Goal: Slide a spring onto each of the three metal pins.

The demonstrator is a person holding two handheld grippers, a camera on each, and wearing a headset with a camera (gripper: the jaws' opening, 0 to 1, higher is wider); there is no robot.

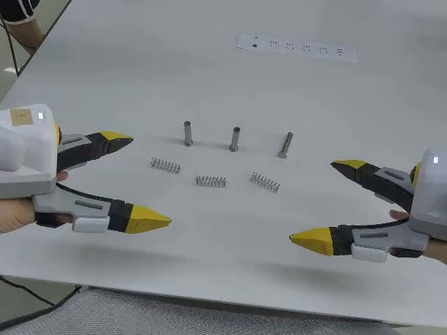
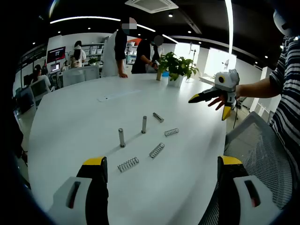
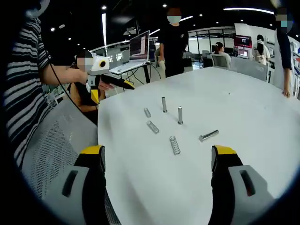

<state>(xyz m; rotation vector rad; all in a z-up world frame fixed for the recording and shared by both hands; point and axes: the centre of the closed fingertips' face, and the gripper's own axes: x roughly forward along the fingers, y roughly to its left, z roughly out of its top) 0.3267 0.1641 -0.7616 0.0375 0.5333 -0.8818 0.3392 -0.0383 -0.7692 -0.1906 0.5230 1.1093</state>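
Observation:
Three metal pins stand in a row on the white table (image 1: 140,84): the left pin (image 1: 188,133) and middle pin (image 1: 235,138) are upright, the right pin (image 1: 285,145) lies on its side. In front of them lie three bare springs (image 1: 165,165), (image 1: 211,181), (image 1: 265,182). My left gripper (image 1: 143,179) hovers open at the left, a little short of the springs. At the right, my right gripper (image 1: 321,202) is open too, with nothing between its fingers. The left gripper view has the pins (image 2: 121,137) and springs (image 2: 156,150) ahead; the right gripper view has the lying pin (image 3: 208,136).
A white power strip (image 1: 297,47) lies at the table's far side. The near table edge runs below the grippers, with a mesh chair (image 1: 140,314) under it. A potted plant (image 2: 176,68) and a laptop (image 3: 138,49) sit on the table, with people standing beyond.

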